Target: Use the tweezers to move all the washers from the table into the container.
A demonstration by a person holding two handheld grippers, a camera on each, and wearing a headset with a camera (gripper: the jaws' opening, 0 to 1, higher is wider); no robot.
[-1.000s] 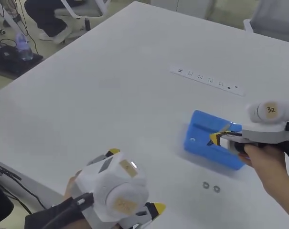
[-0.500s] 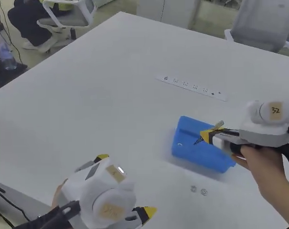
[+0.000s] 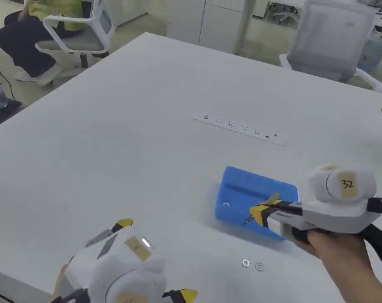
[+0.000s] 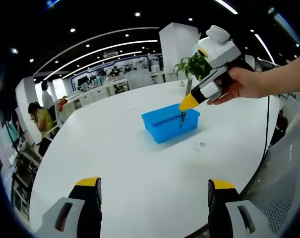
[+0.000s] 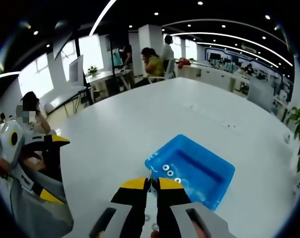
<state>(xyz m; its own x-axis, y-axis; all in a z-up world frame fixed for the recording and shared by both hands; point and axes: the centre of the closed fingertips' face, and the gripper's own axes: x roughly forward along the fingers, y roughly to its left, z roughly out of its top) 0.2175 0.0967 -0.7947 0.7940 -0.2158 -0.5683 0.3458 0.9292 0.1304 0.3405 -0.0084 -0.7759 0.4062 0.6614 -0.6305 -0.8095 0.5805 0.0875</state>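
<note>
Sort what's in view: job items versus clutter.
Job: tweezers clamped in the right gripper; blue container; three washers inside it; two washers on the table; open left gripper.
Lying about: power strip; office chair; potted plant.

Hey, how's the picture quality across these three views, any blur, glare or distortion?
Head view: soft and slightly blurred, evenly lit, the two washers on the table tiny but readable. Left gripper view: fisheye bends the ceiling light strips into arcs, while the blue container looks sharp. Right gripper view: same bending, the container's washers crisp, no glare on them.
</note>
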